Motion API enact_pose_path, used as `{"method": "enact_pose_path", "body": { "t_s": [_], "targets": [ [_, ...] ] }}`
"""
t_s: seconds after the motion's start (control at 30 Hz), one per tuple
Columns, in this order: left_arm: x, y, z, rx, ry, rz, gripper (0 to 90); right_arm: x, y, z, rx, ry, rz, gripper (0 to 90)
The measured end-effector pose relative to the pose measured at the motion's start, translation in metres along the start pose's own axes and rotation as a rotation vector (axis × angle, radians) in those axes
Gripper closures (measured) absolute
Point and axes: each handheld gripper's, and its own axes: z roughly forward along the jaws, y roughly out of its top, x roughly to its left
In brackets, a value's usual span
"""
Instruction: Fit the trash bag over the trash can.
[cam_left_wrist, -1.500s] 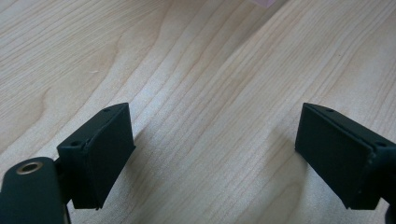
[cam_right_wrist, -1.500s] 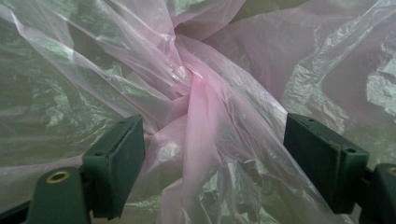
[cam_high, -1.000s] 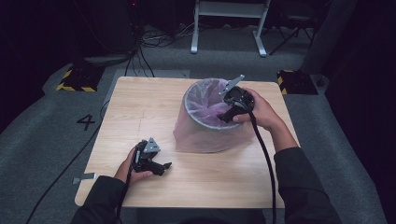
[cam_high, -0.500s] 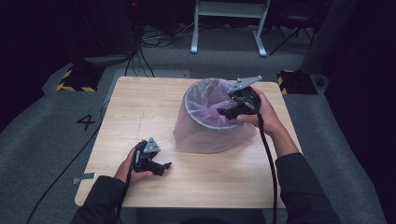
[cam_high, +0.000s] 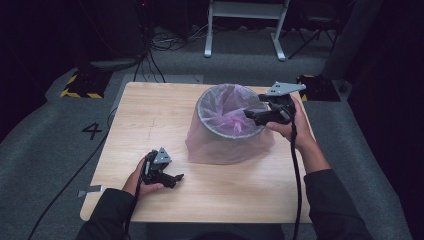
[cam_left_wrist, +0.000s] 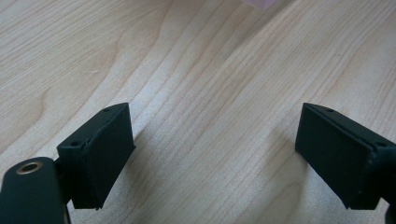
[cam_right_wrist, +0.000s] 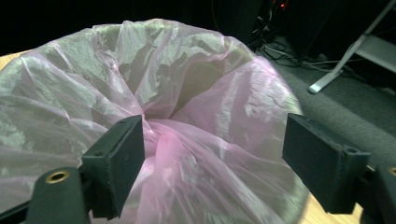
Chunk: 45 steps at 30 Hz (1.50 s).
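1. Centrally, a round grey wire-mesh bin lined with a thin translucent pink plastic bag stands on the light wooden table, right of middle; the bag is folded over the rim and hangs down the outside to the tabletop.
2. Right gripper, held in the person's right hand, sits over the near-right part of the bin rim, pointing left across the opening; grey three-cornered plate on top, black cable trailing down along the forearm.
3. Right gripper view: jaws spread wide apart with nothing between them; crumpled pink bag lies below and ahead, bunched toward the middle. Left jaw overlaps the film; cannot tell if it touches.
4. Left gripper rests low on the table at front left, held in the left hand, well apart from the bin, pointing right.
5. Left gripper view: jaws wide apart, bare wood grain between them, a sliver of pink bag at the top edge.
6. Grey carpet floor around the table, with a black "4" marking on the left.
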Motion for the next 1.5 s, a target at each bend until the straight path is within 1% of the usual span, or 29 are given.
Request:
{"method": "enact_pose_path", "body": {
  "t_s": [0.03, 0.1, 0.17, 0.2, 0.23, 0.3, 0.37, 0.4, 0.5, 0.6, 0.77, 0.83, 0.9, 1.03, 1.43, 1.5],
  "targets": [
    [0.000, 0.000, 0.000, 0.000, 0.000, 0.000, 11.4, 0.000, -0.001, -0.003, -0.005, -0.004, -0.001, 20.9],
    [0.000, 0.000, 0.000, -0.001, 0.000, -0.001, 11.4, -0.001, -0.002, -0.009, -0.015, 0.003, 0.000, 20.8],
    [0.000, 0.000, 0.000, 0.000, 0.000, 0.001, 11.4, 0.000, -0.004, -0.016, -0.030, -0.010, -0.012, 22.9],
    [0.000, 0.000, 0.000, 0.000, 0.000, 0.000, 11.4, 0.000, -0.005, -0.019, -0.032, -0.002, -0.013, 22.8],
    [0.000, 0.000, 0.000, 0.000, 0.000, -0.001, 11.4, 0.002, -0.007, -0.024, -0.030, -0.016, -0.021, 22.9],
    [0.000, 0.000, 0.000, 0.000, 0.000, 0.000, 11.4, 0.003, -0.008, -0.026, -0.030, -0.022, -0.023, 22.9],
    [0.000, 0.000, 0.000, 0.000, 0.000, 0.001, 11.4, 0.004, -0.011, -0.031, -0.034, -0.010, -0.026, 22.5],
    [0.000, 0.000, 0.000, 0.000, 0.000, -0.001, 11.4, 0.005, -0.013, -0.034, -0.033, -0.015, -0.032, 22.5],
    [0.000, 0.000, 0.000, 0.000, 0.000, 0.001, 11.4, 0.007, -0.017, -0.041, -0.031, -0.008, -0.046, 21.7],
    [0.000, 0.000, 0.000, 0.000, 0.000, -0.001, 11.4, 0.010, -0.022, -0.046, -0.022, -0.013, -0.057, 21.4],
    [0.000, 0.000, 0.000, 0.000, 0.000, -0.001, 11.4, 0.012, -0.035, -0.050, -0.002, -0.019, -0.062, 20.9],
    [0.000, 0.000, 0.000, 0.000, 0.000, -0.001, 11.4, 0.013, -0.040, -0.052, 0.015, -0.040, -0.077, 19.9],
    [0.000, 0.000, 0.000, 0.000, 0.000, 0.000, 11.4, 0.015, -0.044, -0.054, 0.026, -0.042, -0.083, 19.8],
    [0.000, 0.000, 0.000, 0.000, 0.000, 0.000, 11.4, 0.018, -0.054, -0.055, 0.042, -0.064, -0.097, 19.5],
    [0.000, 0.000, 0.000, 0.000, 0.000, 0.000, 11.4, 0.024, -0.083, -0.050, 0.091, -0.066, -0.099, 19.2],
    [0.000, 0.000, 0.000, 0.000, 0.000, -0.001, 11.4, 0.024, -0.088, -0.048, 0.099, -0.058, -0.092, 19.2]
  ]
}}
